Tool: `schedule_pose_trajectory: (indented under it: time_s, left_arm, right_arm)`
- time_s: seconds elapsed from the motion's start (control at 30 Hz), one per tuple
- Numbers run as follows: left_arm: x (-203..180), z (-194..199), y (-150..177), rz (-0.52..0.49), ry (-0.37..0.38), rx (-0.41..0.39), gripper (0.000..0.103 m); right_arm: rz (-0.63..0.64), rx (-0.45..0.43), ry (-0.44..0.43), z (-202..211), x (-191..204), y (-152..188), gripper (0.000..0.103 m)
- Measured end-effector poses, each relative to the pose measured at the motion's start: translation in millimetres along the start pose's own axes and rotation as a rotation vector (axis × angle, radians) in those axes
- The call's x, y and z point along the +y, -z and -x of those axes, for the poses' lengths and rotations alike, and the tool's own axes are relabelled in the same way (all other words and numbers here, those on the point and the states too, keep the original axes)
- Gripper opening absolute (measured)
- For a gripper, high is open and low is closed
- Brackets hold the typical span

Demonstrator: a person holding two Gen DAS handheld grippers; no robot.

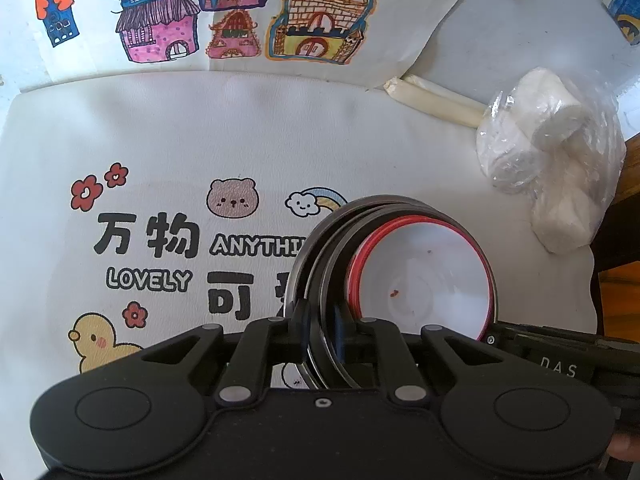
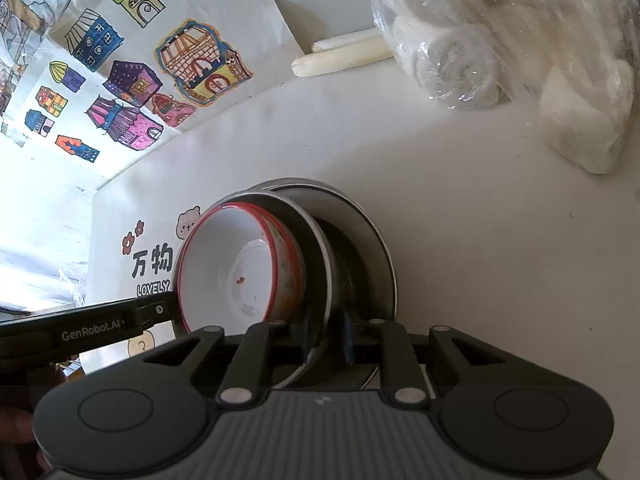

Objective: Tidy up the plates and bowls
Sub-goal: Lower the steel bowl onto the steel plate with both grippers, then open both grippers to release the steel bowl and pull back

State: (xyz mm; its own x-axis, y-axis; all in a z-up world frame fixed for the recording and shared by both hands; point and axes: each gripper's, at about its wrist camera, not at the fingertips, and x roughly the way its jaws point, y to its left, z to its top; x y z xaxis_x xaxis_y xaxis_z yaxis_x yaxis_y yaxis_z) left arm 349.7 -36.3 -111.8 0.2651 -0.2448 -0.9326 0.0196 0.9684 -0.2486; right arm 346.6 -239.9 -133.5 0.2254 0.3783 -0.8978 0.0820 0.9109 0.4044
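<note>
Bowl (image 1: pixel 424 276) nested in stacked metal dishes (image 1: pixel 320 248) on the mat (image 1: pixel 200 128), which lies on the surface (image 1: pixel 500 20). Drawing sheet (image 1: pixel 240 20) behind the mat. Bagged rolls (image 1: pixel 552 152) right of the stack, paper stick (image 1: pixel 432 100) behind-right.

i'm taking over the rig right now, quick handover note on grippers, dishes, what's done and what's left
Left gripper: shut on the rims of the metal plates.
Right gripper: shut on the plate rims on the opposite side.
Dishes: red-rimmed white bowl nested in two stacked metal plates, over the white printed mat.
Done: bowl and plates gathered into one stack.
Left: probably set the stack where it belongs and release both grippers. A bag of tissue rolls lies nearby.
</note>
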Motion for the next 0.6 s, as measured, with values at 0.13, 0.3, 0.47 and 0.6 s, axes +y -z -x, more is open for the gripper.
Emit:
schedule_pose_trajectory:
  time_s: [0.13, 0.3, 0.47, 0.6]
  left_arm:
    - [-1, 2, 2, -0.002, -0.006, -0.004, 0.014]
    - [1, 6, 4, 0.007, -0.017, -0.014, 0.022]
    - [4, 13, 8, 0.021, -0.023, -0.03, 0.035]
    - [5, 20, 11, 0.03, -0.038, -0.045, 0.045]
  right_arm:
    - [0.001, -0.004, -0.002, 2, -1, 1, 0.02]
    - [-0.004, -0.015, 0.011, 5, -2, 2, 0.031]
    - [-0.023, -0.037, 0.01, 13, -7, 3, 0.041]
    - [-0.023, -0.058, 0.017, 19, -9, 3, 0.045]
